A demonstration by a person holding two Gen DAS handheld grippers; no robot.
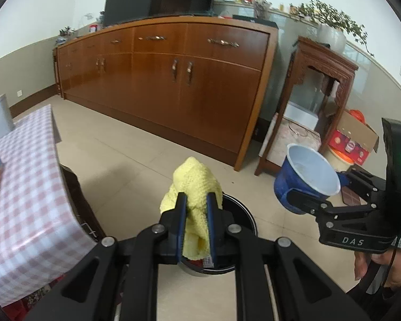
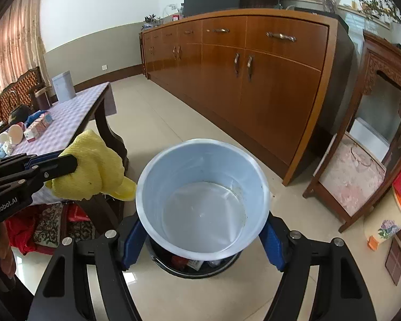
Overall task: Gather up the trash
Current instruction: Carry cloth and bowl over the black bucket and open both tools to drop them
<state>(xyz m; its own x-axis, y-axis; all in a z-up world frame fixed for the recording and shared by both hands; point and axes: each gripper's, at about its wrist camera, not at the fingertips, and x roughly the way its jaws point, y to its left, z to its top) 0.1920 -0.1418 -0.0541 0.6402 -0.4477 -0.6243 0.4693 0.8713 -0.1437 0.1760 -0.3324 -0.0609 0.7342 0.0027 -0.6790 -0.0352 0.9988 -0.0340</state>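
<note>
My left gripper (image 1: 196, 206) is shut on a yellow cloth (image 1: 193, 182), which bulges out past the blue pads. In the right wrist view the same cloth (image 2: 93, 165) shows at the left, held by the left gripper (image 2: 74, 161). My right gripper (image 2: 203, 230) is shut on a small blue bin with a white inside (image 2: 203, 200); its bottom shows only a few dark specks. The small bin (image 1: 307, 176) appears at the right of the left wrist view, tilted toward me. Beneath both grippers a round black trash can (image 1: 240, 211) stands on the floor, with wrappers inside (image 2: 189, 263).
A table with a pink checked cloth (image 1: 24, 187) stands at the left, with cartons and small items on it. A long wooden sideboard (image 1: 173, 80) runs along the wall. A carved wooden stand (image 1: 323, 88) and a cardboard box (image 1: 353, 139) sit at the right. A hand (image 1: 382, 270) holds the right gripper.
</note>
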